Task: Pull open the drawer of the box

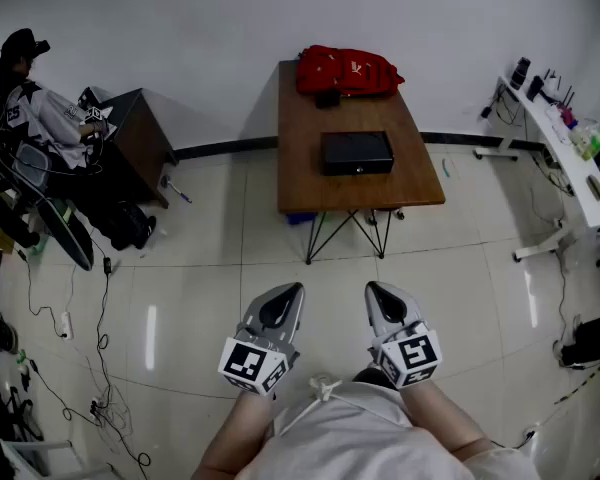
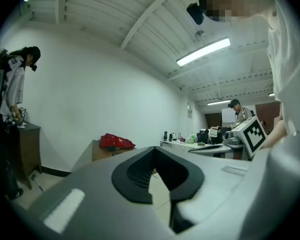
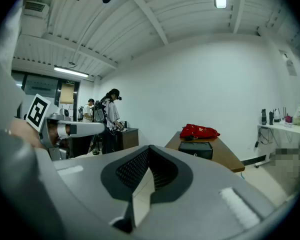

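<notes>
Box (image 1: 357, 153) on table (image 1: 302, 183), well ahead of left gripper (image 1: 294, 290), right gripper (image 1: 373, 288); both fingers (image 2: 135, 174) clenched empty.

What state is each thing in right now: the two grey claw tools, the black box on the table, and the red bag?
Left gripper: jaws together, nothing between them.
Right gripper: jaws together, empty.
Black rectangular box: sits on the brown wooden table, far from both grippers.
Drawer: looks shut, flush with the box front.
Red fabric bag: lies slumped at the table's far end, behind the box.
</notes>
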`<state>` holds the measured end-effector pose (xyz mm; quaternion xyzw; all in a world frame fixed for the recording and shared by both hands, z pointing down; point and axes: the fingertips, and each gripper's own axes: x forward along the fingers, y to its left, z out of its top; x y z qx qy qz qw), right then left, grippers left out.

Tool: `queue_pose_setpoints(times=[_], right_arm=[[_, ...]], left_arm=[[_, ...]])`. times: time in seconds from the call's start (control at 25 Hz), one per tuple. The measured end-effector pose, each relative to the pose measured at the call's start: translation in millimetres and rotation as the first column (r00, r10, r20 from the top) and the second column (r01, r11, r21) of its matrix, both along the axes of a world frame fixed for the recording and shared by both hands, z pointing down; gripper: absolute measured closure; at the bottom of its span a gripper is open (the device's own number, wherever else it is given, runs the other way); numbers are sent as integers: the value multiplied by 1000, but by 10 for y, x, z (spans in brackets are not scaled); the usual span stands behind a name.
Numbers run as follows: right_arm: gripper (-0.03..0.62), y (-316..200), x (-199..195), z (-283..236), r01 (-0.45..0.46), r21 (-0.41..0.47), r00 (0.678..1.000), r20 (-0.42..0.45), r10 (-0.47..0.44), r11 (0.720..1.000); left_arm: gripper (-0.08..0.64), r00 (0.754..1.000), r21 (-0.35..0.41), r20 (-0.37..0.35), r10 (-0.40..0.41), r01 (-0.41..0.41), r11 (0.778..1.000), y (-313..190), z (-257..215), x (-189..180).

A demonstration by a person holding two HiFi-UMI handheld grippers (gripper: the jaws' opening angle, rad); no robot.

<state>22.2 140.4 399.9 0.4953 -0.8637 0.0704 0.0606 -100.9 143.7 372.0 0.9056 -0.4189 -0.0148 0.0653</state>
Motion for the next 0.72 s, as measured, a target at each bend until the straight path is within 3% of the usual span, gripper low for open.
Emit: queue_pose_setpoints(times=[0.28, 0.72], right_arm=[[586, -4, -222, 98, 14, -13, 999, -45, -15, 1000], [586, -825, 129, 228, -72, 1, 994, -80, 72, 997]], left_arm=[[554, 1000, -15, 1, 12, -12, 1000, -32, 94, -190], [554, 1000, -31, 5, -9, 9, 999, -736, 254, -150]])
